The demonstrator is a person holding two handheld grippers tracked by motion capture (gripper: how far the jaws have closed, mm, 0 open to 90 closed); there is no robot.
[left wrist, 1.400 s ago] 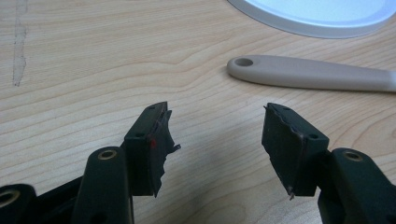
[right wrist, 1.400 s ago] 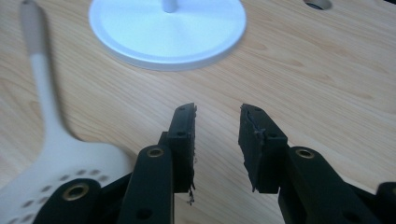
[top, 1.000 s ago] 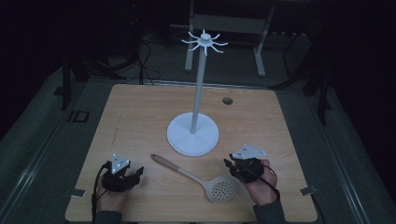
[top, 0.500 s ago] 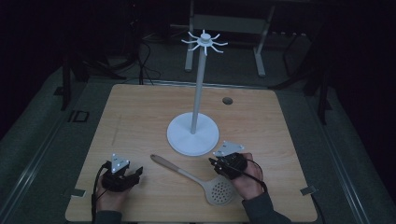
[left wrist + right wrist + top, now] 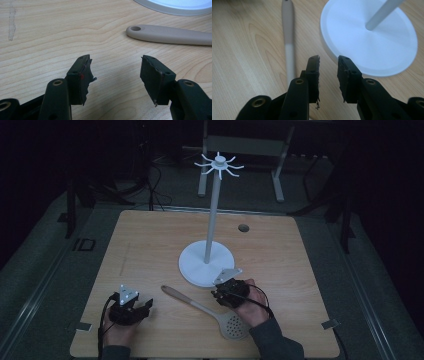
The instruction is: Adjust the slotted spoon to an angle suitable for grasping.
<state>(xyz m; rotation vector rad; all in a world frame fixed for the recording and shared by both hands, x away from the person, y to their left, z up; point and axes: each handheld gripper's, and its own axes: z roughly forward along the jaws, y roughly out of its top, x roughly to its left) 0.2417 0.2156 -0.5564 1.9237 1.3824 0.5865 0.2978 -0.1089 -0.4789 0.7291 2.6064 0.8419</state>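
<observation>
A slotted spoon (image 5: 200, 307) with a beige handle (image 5: 172, 35) lies diagonally on the wooden table (image 5: 150, 245), its round head (image 5: 235, 326) nearest the front edge. My right gripper (image 5: 217, 296) hovers over the middle of the handle, just in front of the white stand's base (image 5: 197, 260). In the right gripper view its jaws (image 5: 328, 60) stand narrowly open with nothing between them; the handle (image 5: 288, 27) lies just left of them and the base (image 5: 372, 42) to the right. My left gripper (image 5: 146, 308) rests at the front left, wide open (image 5: 116, 62) and empty, pointing toward the handle's holed end.
The white stand has a tall pole (image 5: 212, 215) topped by a ring of hooks (image 5: 219, 165). A small dark hole (image 5: 243, 227) sits in the table's far side. The floor around is dark, with metal frames and cables behind the table.
My right gripper has moved left and a little away from me, from the table's front right to over the spoon handle beside the stand's base. The left gripper has stayed put.
</observation>
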